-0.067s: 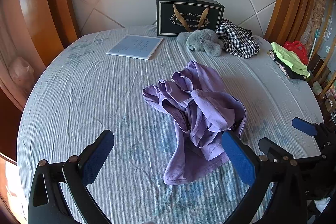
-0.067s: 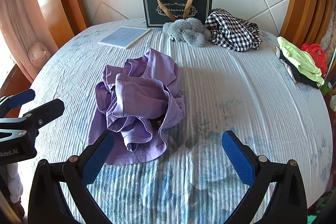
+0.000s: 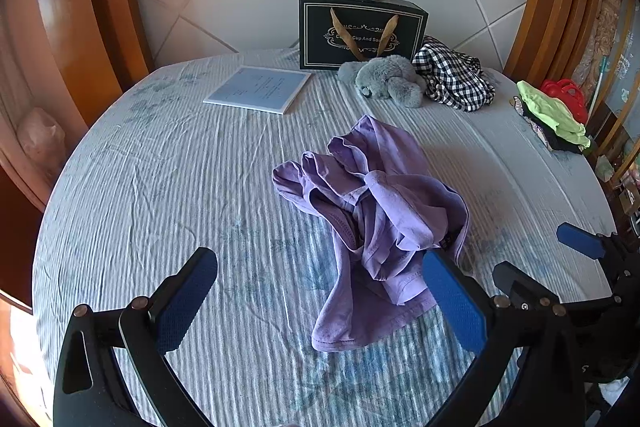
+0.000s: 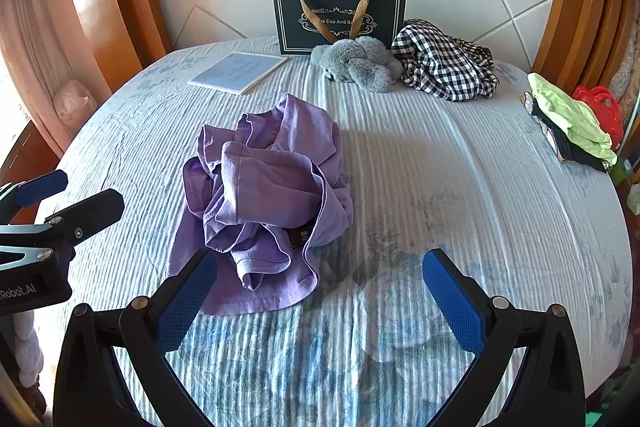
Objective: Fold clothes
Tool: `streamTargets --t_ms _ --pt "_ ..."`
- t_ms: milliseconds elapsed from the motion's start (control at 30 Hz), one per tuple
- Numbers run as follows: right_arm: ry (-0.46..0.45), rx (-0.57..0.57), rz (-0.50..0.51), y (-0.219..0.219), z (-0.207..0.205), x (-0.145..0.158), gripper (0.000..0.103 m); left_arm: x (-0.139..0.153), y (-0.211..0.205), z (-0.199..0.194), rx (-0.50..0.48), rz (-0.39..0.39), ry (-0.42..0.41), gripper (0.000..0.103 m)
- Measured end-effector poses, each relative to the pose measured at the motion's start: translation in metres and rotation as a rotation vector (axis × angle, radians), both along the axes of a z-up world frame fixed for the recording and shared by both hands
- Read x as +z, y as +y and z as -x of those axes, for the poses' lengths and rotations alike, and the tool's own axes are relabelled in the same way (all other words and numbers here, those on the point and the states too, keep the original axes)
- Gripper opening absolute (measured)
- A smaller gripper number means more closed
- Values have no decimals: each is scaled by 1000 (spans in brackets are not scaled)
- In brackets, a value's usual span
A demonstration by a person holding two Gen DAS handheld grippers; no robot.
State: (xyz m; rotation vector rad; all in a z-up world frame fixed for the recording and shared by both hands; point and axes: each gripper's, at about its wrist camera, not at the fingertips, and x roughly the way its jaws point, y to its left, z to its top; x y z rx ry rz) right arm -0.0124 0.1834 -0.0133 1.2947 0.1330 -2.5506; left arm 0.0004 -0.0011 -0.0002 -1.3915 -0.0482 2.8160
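Observation:
A crumpled purple garment (image 3: 380,219) lies in a heap on the striped bedspread (image 3: 160,187); it also shows in the right wrist view (image 4: 268,203). My left gripper (image 3: 320,303) is open and empty, above the bed just in front of the garment's near hem. My right gripper (image 4: 320,301) is open and empty, near the garment's near right corner. The right gripper also shows at the right edge of the left wrist view (image 3: 552,263). The left gripper shows at the left edge of the right wrist view (image 4: 60,203).
At the back stand a dark gift bag (image 3: 362,31), a grey plush toy (image 3: 384,81), a black-and-white checked cloth (image 3: 452,79) and a light blue booklet (image 3: 260,89). Folded clothes with a green piece on top (image 4: 568,119) lie at the right edge. Wooden bed frame curves around.

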Motion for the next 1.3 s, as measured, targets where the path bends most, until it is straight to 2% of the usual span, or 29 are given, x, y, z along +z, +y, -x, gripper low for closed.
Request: streamTargets --t_ms 167,267,400,1300 --pt "-6 -3 32 9 1 1 103 0 -2 -1 5 0 -9 103" --pt "29 -7 4 -1 -4 5 103 -1 -4 -1 8 1 -15 103" --pt "43 -8 20 0 -6 3 103 -1 -6 -2 12 1 -22 103" --pt "12 0 25 -1 -2 0 103 -4 -9 2 11 -6 -23 103"
